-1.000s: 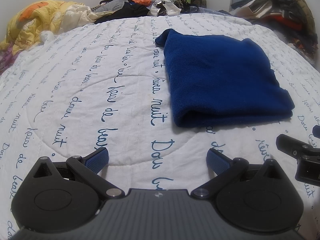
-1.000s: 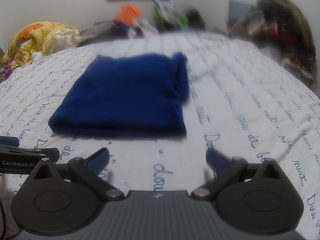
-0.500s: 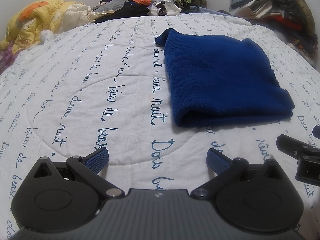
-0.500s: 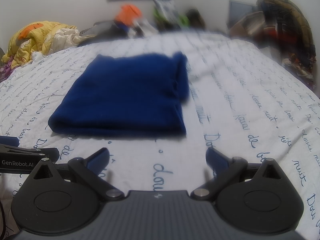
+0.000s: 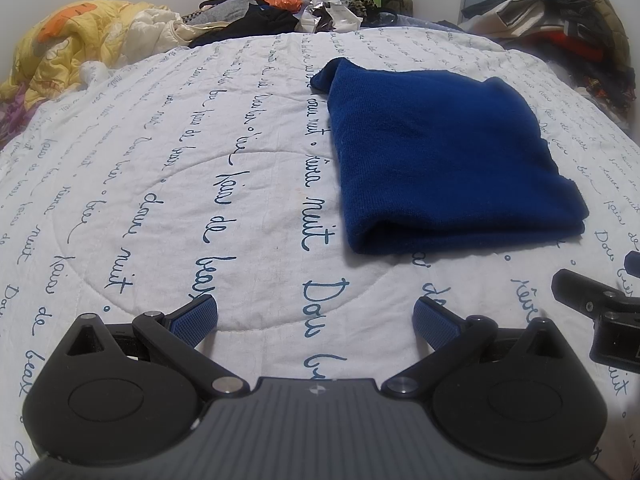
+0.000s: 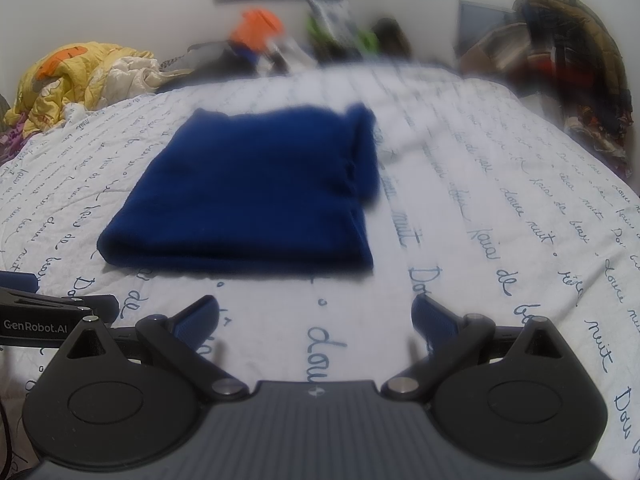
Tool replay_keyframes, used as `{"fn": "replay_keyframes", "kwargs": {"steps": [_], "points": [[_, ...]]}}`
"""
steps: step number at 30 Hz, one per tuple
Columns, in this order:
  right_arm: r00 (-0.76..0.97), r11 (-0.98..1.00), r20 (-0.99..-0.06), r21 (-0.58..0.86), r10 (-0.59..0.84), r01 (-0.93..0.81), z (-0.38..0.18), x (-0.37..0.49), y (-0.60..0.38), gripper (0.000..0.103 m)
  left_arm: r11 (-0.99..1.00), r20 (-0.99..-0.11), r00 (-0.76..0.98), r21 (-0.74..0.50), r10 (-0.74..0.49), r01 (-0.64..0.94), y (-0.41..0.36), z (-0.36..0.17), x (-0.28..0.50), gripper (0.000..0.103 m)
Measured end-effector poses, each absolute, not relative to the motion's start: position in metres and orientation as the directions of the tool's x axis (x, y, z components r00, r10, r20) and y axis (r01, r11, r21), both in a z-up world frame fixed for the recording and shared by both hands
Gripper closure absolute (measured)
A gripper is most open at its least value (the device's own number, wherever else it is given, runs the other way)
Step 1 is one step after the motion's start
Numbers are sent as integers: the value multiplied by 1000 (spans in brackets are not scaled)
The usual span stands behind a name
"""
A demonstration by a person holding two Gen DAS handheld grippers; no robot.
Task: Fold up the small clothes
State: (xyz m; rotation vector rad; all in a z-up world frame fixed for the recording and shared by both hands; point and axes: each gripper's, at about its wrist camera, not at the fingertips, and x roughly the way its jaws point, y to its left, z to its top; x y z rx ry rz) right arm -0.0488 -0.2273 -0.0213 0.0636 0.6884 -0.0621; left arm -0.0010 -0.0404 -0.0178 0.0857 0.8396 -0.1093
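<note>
A dark blue knitted garment (image 5: 444, 156) lies folded into a flat rectangle on the white quilt (image 5: 180, 184) with blue script. It also shows in the right wrist view (image 6: 256, 196), ahead and a little left. My left gripper (image 5: 316, 316) is open and empty, near the bed's front, with the garment ahead to its right. My right gripper (image 6: 316, 316) is open and empty, just short of the garment's near edge. Each gripper shows at the edge of the other's view (image 5: 592, 312) (image 6: 48, 320).
A yellow and orange duvet (image 5: 68, 48) is bunched at the far left. A heap of clothes and bags (image 5: 288, 8) lies along the far edge. More clothes and a jacket (image 5: 568, 20) are piled at the far right.
</note>
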Motion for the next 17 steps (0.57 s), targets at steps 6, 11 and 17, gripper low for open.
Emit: {"fn": "replay_keyframes", "kwargs": {"steps": [6,11,17], "points": [[771,996,-636,38,-36,78,-21,-49,-227,0,991,-745,664,34,-62,130,-40,-18,-1,0],[770,996,-637,38,-36,79,-21,-49,-227,0,990,-743,665,29,-70,136,-40,-15,-2,0],[772,996,-635,38,-34,76,-22,-49,-229,0,990,-731,679,33,-72,140,-37,-13,-2,0]]}}
